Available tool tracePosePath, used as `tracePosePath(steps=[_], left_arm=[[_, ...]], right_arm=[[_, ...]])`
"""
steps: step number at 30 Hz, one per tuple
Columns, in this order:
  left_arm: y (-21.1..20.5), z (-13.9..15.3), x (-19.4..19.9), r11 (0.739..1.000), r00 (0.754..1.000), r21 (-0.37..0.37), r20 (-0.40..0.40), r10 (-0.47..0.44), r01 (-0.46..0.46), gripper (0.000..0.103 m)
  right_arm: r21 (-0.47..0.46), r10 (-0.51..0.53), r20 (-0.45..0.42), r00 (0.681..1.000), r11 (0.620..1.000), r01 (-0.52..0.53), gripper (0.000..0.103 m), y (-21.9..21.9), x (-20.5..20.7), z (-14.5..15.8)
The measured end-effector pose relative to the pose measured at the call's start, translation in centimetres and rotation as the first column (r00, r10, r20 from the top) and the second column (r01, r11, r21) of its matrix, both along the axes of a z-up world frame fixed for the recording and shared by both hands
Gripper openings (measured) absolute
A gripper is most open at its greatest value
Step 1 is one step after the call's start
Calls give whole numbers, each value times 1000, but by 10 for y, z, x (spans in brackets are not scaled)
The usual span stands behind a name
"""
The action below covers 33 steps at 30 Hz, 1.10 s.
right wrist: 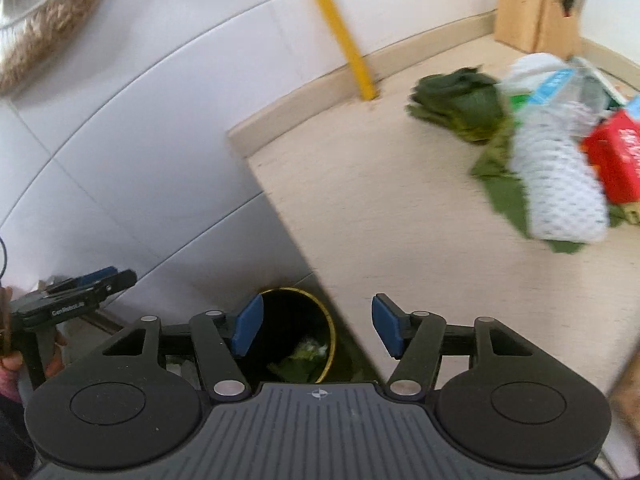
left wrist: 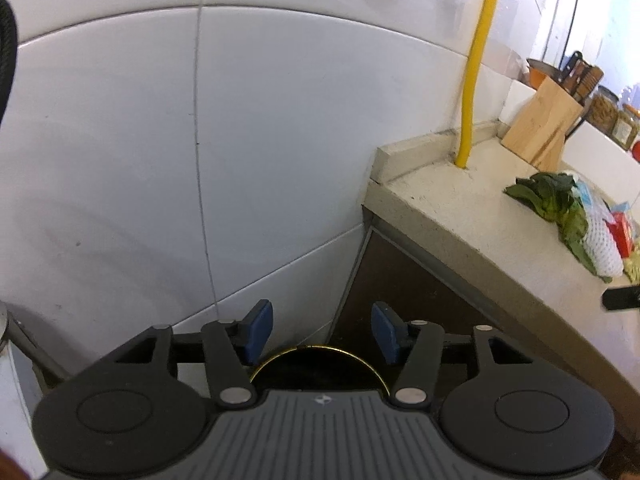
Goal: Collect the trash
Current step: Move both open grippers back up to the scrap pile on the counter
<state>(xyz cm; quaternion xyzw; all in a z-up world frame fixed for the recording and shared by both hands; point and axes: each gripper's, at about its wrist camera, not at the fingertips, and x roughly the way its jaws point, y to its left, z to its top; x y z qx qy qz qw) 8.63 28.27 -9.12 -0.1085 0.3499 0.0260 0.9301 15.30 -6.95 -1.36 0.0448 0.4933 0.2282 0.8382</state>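
A black bin with a yellow rim [right wrist: 298, 334] stands on the floor beside the counter, with green scraps inside; its rim [left wrist: 320, 350] shows just under my left gripper. My left gripper [left wrist: 322, 330] is open and empty above the bin. My right gripper [right wrist: 316, 330] is open and empty, over the bin and the counter's edge. A trash pile lies on the counter: green leaves [right wrist: 460, 106], white foam netting [right wrist: 560, 184], a plastic bottle [right wrist: 568, 84], a red carton [right wrist: 618, 156]. In the left wrist view the leaves [left wrist: 554, 204] and netting [left wrist: 600, 236] lie far right. The left gripper [right wrist: 86, 290] shows at the right view's left edge.
A beige counter [right wrist: 400, 208] meets a white tiled wall [left wrist: 160, 160]. A yellow pipe [left wrist: 478, 64] rises from the counter's back corner. A wooden knife block [left wrist: 542, 124] and jars [left wrist: 604, 110] stand farther back. A dark cabinet front [left wrist: 400, 288] sits under the counter.
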Motion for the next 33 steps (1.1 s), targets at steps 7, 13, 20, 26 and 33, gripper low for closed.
tracePosePath(steps=[7,13,20,26,33], left_arm=[[-10,15,1,999,1000,-29,-9,-22,22,57],[-44,40,13,995,995,11,34,-99,99,63],[-99,62,46,978,976,-19,77,-205,207,69],[-151,71,86,958,958,-72,93,-270,277,70],[-203,72,141,947,957,-149,81,-277,286,70]], right_arm=[[-4,-86,21,996,996,86,70,-46,1,4],[12,-142,35,989,990,142,71,-79,9,7],[42,-188,43,981,982,186,71,-114,20,6],[67,-220,42,975,974,216,71,-144,31,4],[126,-239,57,969,965,231,72,-176,43,11]])
